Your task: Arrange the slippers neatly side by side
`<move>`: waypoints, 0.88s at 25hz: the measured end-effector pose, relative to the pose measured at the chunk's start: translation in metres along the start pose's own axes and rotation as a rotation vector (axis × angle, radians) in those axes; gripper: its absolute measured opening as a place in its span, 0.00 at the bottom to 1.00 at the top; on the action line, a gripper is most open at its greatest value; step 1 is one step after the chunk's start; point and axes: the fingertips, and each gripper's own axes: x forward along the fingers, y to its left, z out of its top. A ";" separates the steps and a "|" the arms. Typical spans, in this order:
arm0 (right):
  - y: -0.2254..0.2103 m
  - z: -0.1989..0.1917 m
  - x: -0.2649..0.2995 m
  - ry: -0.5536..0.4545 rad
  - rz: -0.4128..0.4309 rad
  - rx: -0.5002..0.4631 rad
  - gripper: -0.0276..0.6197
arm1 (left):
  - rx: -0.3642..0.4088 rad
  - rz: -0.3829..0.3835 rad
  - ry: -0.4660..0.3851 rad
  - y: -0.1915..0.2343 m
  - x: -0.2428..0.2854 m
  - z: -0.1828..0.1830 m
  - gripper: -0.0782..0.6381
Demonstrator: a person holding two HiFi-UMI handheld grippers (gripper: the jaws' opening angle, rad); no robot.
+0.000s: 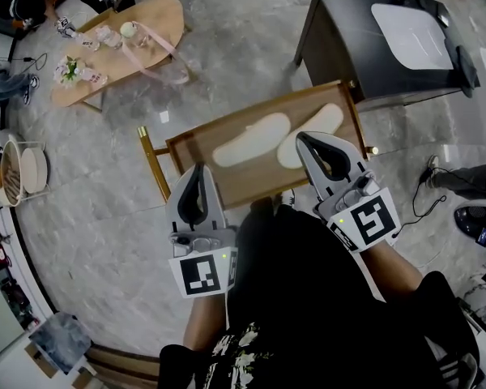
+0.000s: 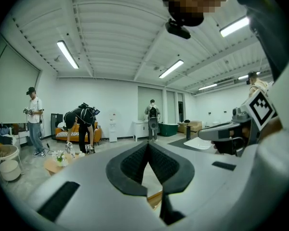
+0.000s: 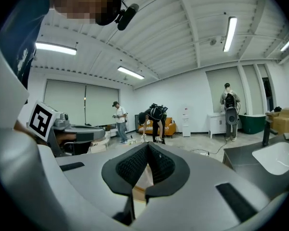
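Note:
Two flat cream slippers lie on a low wooden tray table (image 1: 186, 146) in the head view. The left slipper (image 1: 251, 138) lies slanted; the right slipper (image 1: 317, 126) sits close beside it, their near ends almost touching. My left gripper (image 1: 201, 168) is shut and empty, its tip over the table's near left corner, short of the left slipper. My right gripper (image 1: 302, 136) is also shut and empty, and its tip overlaps the near end of the right slipper. In each gripper view the jaws meet, left gripper (image 2: 148, 143) and right gripper (image 3: 148, 145), with only a sliver of wood and cream below.
A dark square table (image 1: 348, 39) with a white pad stands at the back right. An oval wooden coffee table (image 1: 146, 31) with bottles and flowers is at the back left. Round baskets (image 1: 20, 168) sit at the left. Several people stand across the room.

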 end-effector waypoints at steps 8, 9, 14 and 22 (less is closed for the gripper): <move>0.011 -0.003 0.031 0.045 -0.019 -0.048 0.03 | -0.009 -0.044 0.034 0.027 0.013 -0.016 0.11; 0.010 -0.005 0.032 0.053 -0.028 -0.043 0.03 | -0.012 -0.052 0.038 0.028 0.015 -0.019 0.11; 0.001 -0.014 0.034 0.082 -0.083 -0.034 0.03 | -0.020 -0.113 0.066 0.026 0.026 -0.034 0.11; -0.021 -0.036 0.046 0.127 -0.039 -0.001 0.03 | 0.004 -0.158 0.156 0.013 0.058 -0.065 0.22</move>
